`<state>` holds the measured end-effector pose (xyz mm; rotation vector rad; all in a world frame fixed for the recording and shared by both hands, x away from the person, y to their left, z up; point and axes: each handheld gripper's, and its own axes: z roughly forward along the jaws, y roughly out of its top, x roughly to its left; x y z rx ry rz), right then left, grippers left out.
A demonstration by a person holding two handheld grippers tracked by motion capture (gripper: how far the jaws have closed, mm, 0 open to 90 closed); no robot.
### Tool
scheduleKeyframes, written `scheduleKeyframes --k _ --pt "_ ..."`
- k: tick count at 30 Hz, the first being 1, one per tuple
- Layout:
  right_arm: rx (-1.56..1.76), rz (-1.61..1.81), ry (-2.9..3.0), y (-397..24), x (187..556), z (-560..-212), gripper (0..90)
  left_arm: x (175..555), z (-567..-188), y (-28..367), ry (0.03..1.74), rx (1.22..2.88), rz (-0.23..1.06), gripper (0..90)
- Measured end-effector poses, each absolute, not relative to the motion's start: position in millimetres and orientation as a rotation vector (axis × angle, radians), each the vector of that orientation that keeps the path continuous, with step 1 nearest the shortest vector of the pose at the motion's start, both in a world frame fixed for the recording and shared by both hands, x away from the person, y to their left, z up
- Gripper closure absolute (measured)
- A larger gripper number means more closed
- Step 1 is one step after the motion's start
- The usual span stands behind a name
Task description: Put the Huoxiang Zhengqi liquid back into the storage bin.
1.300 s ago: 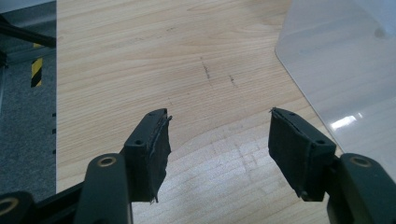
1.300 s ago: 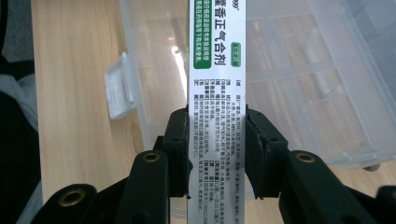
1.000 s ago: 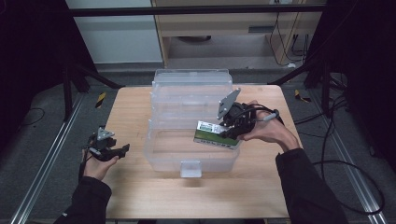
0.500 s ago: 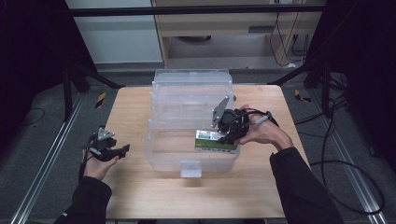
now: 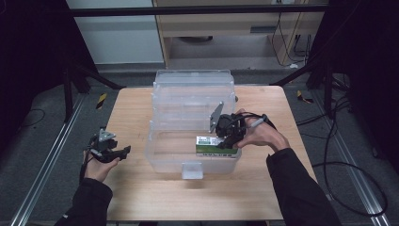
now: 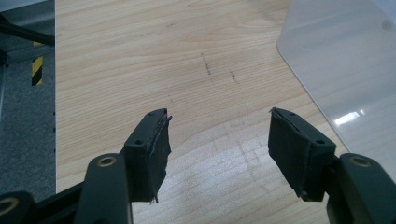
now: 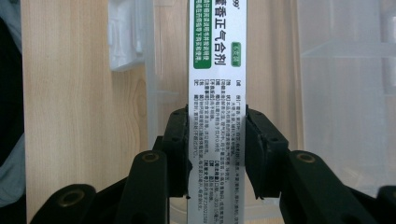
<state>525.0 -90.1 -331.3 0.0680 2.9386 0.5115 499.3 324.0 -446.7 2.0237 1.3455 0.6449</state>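
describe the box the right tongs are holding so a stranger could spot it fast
On the wooden table stands a clear plastic bin, lid open. At its front right corner, the right tongs clamp a slim white-and-green carton, the one printed, coloured thing there.

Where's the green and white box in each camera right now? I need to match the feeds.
High view: the green and white box sits right of centre, clamped by the right gripper inside the front of the clear plastic bin.
Right gripper view: the box runs up the centre, pinched between the two black jaws.
Left gripper view: the box is not there; the open left gripper faces the wooden table.
Shared landmark: the clear bin.
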Motion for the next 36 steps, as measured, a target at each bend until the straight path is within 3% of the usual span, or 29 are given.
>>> scheduleKeyframes --k 36 --pt "0.084 0.403 3.002 -78.9 529.5 -372.4 63.8 499.7 -448.3 323.2 1.342 2.037 0.647 38.1"
